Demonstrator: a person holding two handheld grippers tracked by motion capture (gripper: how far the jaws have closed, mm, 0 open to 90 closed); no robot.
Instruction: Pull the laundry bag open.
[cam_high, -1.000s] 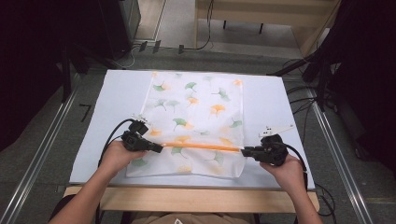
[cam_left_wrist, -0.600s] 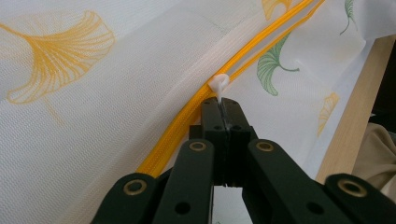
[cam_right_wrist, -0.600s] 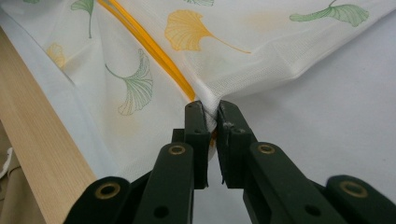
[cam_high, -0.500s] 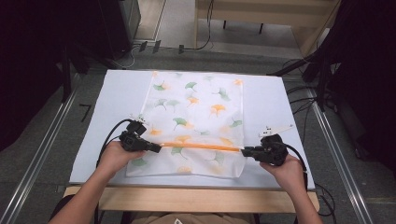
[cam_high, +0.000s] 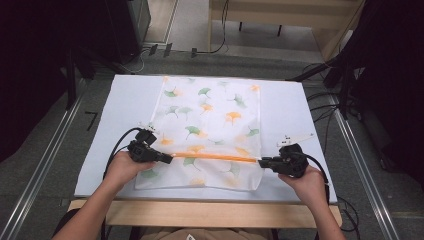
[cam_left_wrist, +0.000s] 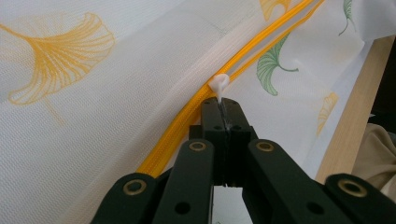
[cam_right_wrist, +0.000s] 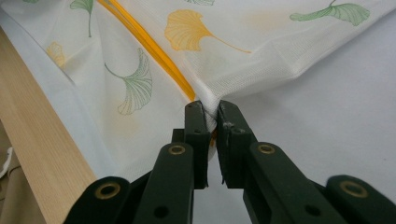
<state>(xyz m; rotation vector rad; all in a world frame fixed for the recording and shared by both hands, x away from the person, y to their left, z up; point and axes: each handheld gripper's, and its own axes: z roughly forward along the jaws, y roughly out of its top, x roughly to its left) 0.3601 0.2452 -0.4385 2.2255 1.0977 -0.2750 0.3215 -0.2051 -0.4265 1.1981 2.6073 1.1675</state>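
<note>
A white mesh bag (cam_high: 210, 120) printed with green and orange ginkgo leaves lies flat on the white table (cam_high: 125, 105). An orange zipper (cam_high: 215, 157) runs across its near part. My left gripper (cam_high: 169, 159) is at the zipper's left end, shut on the small white zipper pull (cam_left_wrist: 218, 84); in the left gripper view the left gripper (cam_left_wrist: 219, 105) has its jaws pressed together on the pull's tab. My right gripper (cam_high: 261, 161) is at the zipper's right end. There the right gripper (cam_right_wrist: 211, 109) pinches the bag's bunched edge beside the zipper (cam_right_wrist: 154, 49).
The table's wooden front edge (cam_high: 200, 212) runs just below the bag. Bare table surface lies left and right of the bag. Cables (cam_high: 325, 112) trail off the right side, and dark equipment (cam_high: 120, 25) stands beyond the far left corner.
</note>
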